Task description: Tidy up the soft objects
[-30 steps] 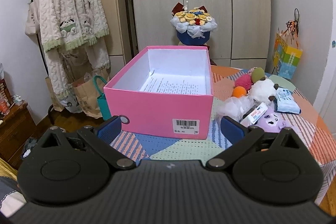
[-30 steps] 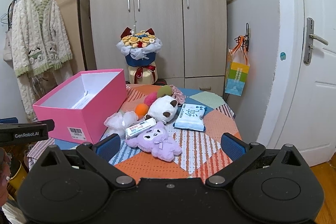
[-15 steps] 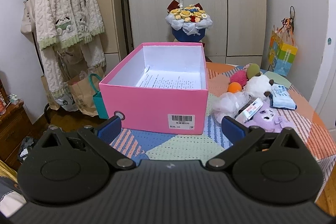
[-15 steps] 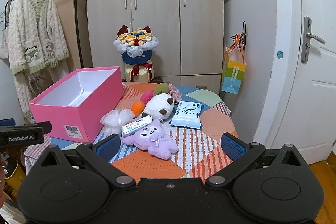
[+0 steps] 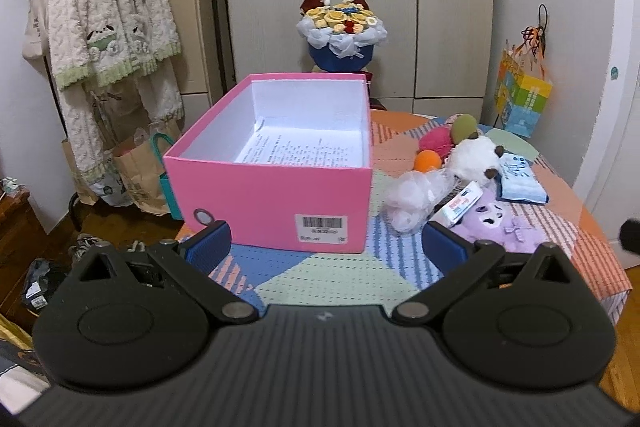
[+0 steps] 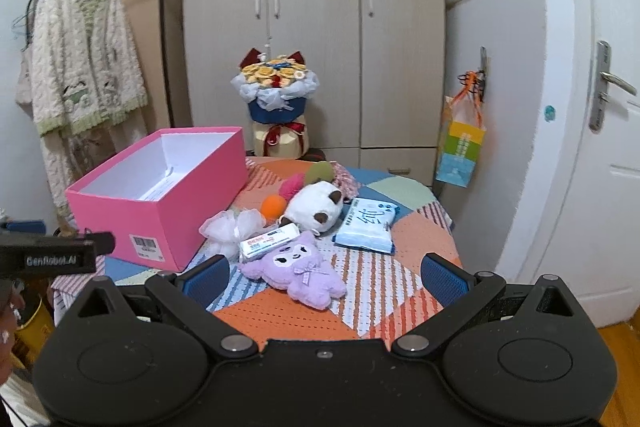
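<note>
Patchwork-clothed tabletop carries an open pink cardboard box at ten o'clock of a purple plush toy; left tool and right tool both gape empty.

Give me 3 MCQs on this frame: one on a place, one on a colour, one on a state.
1. Where does the purple plush lie?
A. inside the box
B. on the patchwork tablecloth, right of the box
C. on the floor

2. What colour is the outside of the open box?
A. pink
B. green
C. black

3. What is the state of the right gripper?
A. shut on the white plush
B. shut on nothing
C. open, holding nothing

Answers:
1 B: the purple plush rests on the cloth nearest the right gripper, outside the box.
2 A: its walls are pink, with a white interior and a printed sheet on the bottom.
3 C: its blue pads stand wide apart with only the table between them.
</note>
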